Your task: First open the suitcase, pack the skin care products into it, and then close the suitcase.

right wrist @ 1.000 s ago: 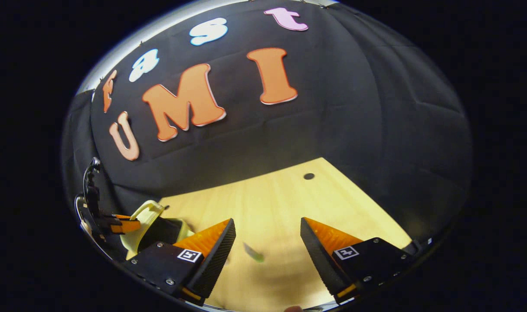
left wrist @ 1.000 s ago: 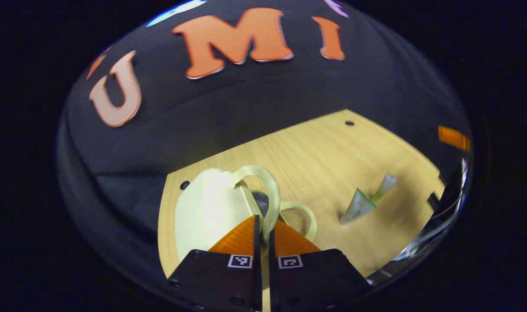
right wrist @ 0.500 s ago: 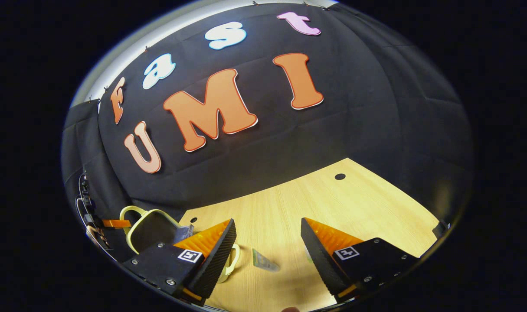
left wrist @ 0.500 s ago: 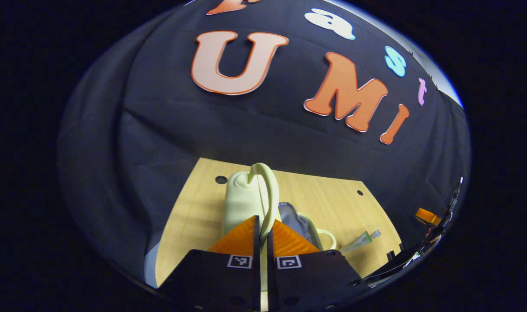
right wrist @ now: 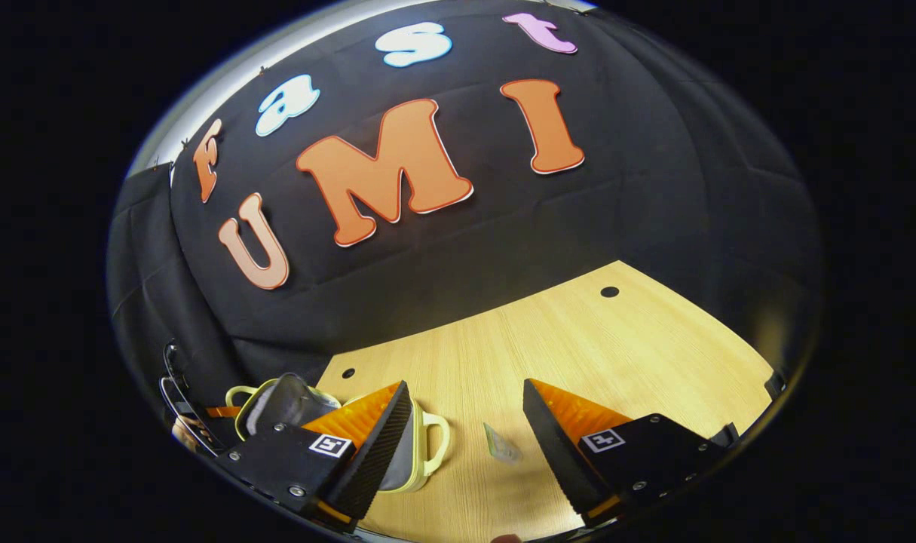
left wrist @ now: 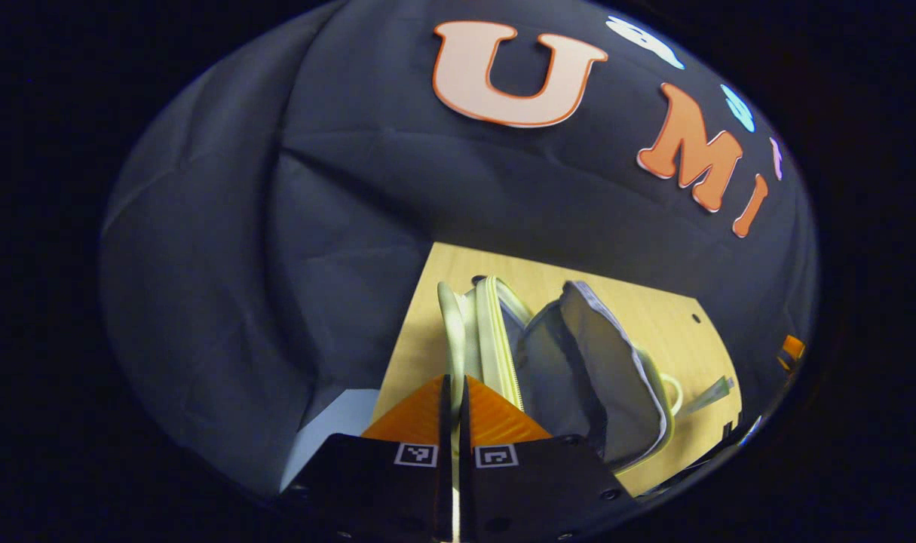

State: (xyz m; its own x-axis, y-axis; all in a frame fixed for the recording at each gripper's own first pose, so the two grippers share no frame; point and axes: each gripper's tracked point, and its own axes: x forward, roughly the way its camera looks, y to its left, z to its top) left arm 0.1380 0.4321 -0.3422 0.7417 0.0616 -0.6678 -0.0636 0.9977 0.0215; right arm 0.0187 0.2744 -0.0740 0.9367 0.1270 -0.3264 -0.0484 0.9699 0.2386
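The left claw is clenched on the suitcase lid's handle, apparently swinging the lid away so the grey lining gapes. The right claw waits released above the worktop, the skin care tube lying between its fingers.

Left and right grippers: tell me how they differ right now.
The left gripper has its fingers closed together on the suitcase handle; the right gripper has its fingers spread wide, holding nothing. The left lifts the lid half of the case; the right hangs over the table near the tube. Both have orange fingers.
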